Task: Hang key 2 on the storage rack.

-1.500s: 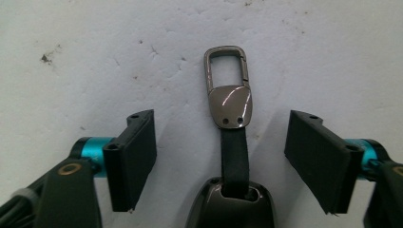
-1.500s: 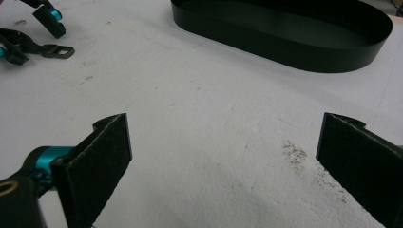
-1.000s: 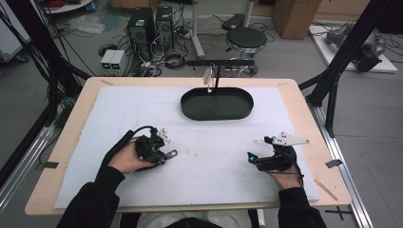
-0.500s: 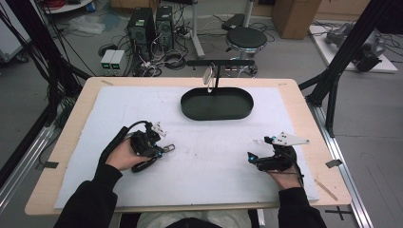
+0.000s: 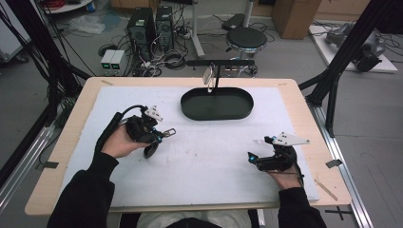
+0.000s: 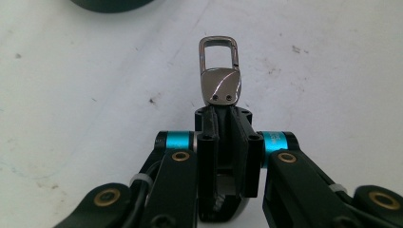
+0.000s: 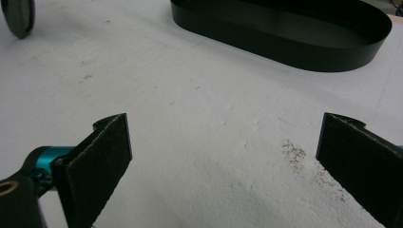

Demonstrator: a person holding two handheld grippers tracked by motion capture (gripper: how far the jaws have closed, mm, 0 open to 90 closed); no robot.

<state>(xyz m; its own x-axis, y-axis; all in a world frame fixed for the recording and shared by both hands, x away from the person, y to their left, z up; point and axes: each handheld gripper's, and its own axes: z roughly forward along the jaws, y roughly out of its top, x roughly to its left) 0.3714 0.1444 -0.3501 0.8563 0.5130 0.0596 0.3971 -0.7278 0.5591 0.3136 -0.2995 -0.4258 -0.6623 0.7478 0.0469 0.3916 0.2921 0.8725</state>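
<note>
My left gripper pinches a metal clasp, jaws pressed together on its base; a dark disc hangs below the hand, above the white mat. Right gripper rests on the mat, jaws spread wide, nothing between. Black tray sits ahead. Risk as I judge it: thin grip, so a swing of the disc could twist the clasp loose

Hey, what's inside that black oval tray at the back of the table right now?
The black oval tray looks empty: only its dark floor shows, with a stand's post rising at its far edge. In the right gripper view its near wall hides part of the floor.
</note>
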